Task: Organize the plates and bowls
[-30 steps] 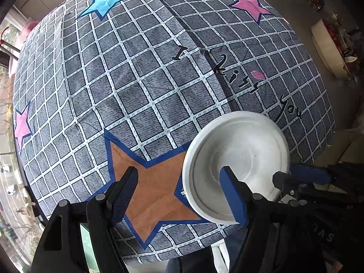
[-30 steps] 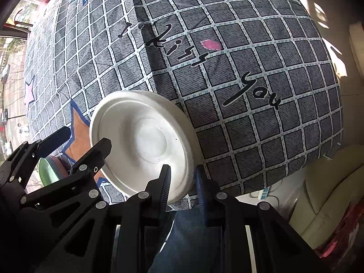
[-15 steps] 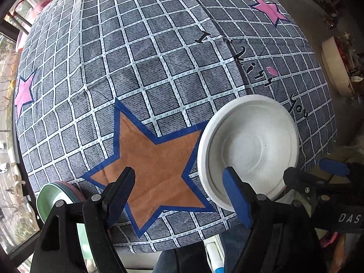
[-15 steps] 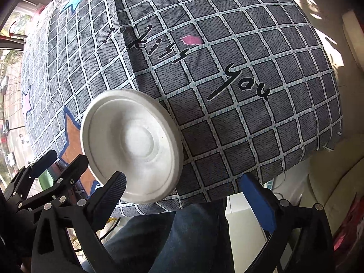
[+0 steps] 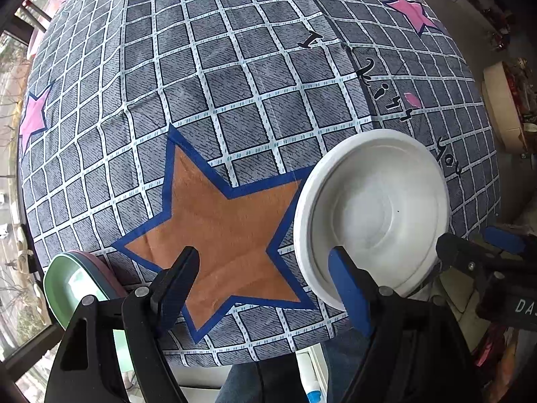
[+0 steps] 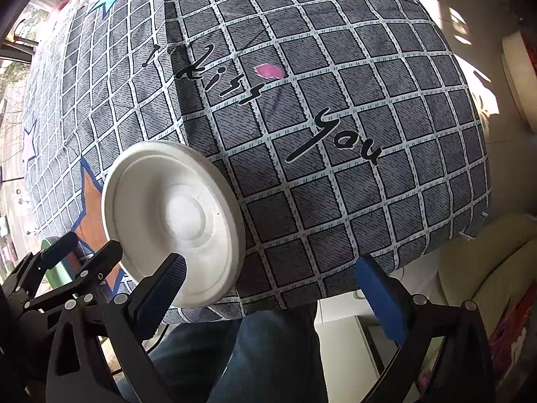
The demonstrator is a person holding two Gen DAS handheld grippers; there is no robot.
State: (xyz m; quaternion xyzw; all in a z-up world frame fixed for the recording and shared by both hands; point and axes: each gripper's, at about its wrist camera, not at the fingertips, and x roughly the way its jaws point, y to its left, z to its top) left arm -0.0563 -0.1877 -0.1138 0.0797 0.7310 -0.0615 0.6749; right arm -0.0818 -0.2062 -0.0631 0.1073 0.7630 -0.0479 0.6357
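Note:
A white plate (image 5: 372, 215) lies on the checked cloth near the table's front edge; it also shows in the right wrist view (image 6: 174, 221). My left gripper (image 5: 265, 278) is open and empty over the orange star, its right finger at the plate's near rim. My right gripper (image 6: 272, 285) is open and empty, just right of the plate, which its left finger overlaps. A green plate stacked on a pink one (image 5: 77, 282) sits below the table edge at the lower left.
The table (image 5: 235, 84) is covered by a grey checked cloth with stars and lettering. A person's jeans (image 6: 268, 352) show below the front edge. A cream sofa (image 6: 496, 268) stands at the right, and a round cream object (image 5: 503, 114) lies on the floor.
My right gripper let go of the white plate and opened wide, leaving it on the cloth. Both grippers pulled back toward the front edge, and the green and pink plates came into view.

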